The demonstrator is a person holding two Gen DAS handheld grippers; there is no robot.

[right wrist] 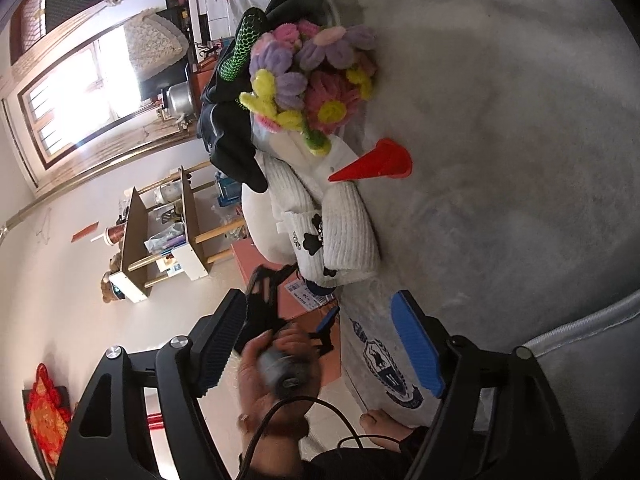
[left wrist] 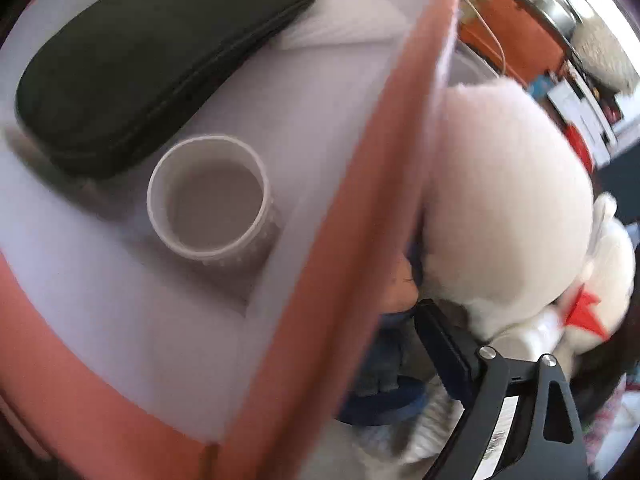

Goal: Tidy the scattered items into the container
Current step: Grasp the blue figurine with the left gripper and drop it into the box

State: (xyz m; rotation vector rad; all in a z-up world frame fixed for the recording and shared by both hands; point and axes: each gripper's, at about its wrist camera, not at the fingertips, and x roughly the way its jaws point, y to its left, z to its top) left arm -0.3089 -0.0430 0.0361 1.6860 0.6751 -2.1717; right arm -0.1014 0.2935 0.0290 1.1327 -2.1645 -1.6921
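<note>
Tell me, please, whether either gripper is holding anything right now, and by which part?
Neither holds anything. The right gripper stands open with nothing between its pads; the left gripper is open over the box, empty.

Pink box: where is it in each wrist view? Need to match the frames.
Left wrist: the pink box fills the left and centre, seen from above, with its wall running diagonally.
Right wrist: the box is small, left of centre, below the bed edge.
Shared landmark: the white plush toy, next to the box in both.
</note>
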